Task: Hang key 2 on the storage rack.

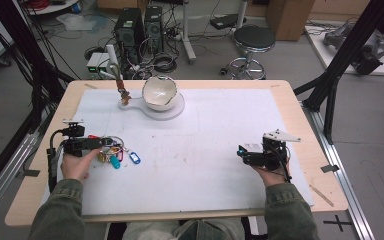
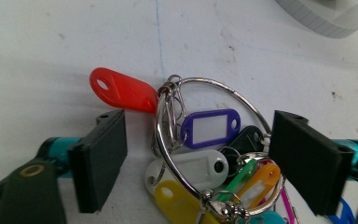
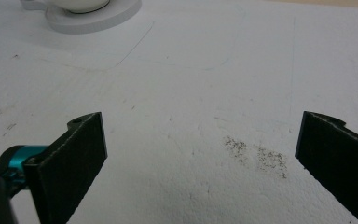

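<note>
White mat (image 1: 205, 150): key ring (image 2: 205, 154), steel loop, many coloured plastic tags.

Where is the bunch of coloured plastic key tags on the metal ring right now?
The bunch of coloured plastic key tags on a metal ring lies on the white mat at the table's left, between the open jaws of the left gripper.

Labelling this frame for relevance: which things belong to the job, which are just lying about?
In the job:
- left gripper, fingers either side of the key ring, not pressing
- key ring with coloured tags

Lying about:
- white bowl on its white base
- right gripper, open over the bare mat
- stool and computer towers behind the table
</note>
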Available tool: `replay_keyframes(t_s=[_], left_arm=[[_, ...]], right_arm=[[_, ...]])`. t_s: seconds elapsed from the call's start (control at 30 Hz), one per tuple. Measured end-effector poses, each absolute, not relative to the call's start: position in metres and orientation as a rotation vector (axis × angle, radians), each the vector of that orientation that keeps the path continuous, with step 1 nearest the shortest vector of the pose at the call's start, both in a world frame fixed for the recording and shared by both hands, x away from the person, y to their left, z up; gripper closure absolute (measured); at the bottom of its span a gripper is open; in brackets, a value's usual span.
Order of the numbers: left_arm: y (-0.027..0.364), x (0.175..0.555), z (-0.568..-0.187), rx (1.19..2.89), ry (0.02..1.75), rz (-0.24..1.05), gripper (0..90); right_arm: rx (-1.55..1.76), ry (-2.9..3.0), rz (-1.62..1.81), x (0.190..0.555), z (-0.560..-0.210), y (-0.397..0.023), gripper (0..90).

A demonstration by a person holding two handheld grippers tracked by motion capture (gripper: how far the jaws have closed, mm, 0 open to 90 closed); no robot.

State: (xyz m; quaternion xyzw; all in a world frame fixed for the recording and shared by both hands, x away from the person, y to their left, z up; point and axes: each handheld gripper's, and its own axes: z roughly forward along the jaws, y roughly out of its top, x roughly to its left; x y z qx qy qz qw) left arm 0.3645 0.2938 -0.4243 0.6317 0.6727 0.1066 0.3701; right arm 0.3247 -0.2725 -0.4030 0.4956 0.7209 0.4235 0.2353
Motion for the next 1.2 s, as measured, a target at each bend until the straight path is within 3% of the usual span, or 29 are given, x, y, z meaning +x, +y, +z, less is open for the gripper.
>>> replay_keyframes(t_s=[0.1, 0.3, 0.4, 0.5, 1.2], left_arm=[[0.293, 0.364, -0.423, 1.622, 1.725, 0.257, 38.6], [0.293, 0.365, -0.424, 1.626, 1.82, 0.224, 52.5], [0.294, 0.365, -0.424, 1.64, 1.819, 0.236, 74.6], [0.293, 0.364, -0.423, 1.64, 1.791, 0.223, 84.2], [0.303, 0.352, -0.407, 1.471, 1.693, 0.269, 86.4]], right_arm=[[1.36, 1.98, 1.163, 0.324, -0.403, -0.273, 0.9], [1.351, 1.985, 1.166, 0.325, -0.403, -0.272, 0.9], [1.346, 1.994, 1.165, 0.325, -0.404, -0.271, 0.9], [1.347, 1.995, 1.165, 0.325, -0.404, -0.271, 0.9], [1.34, 1.996, 1.168, 0.325, -0.404, -0.272, 1.0]])
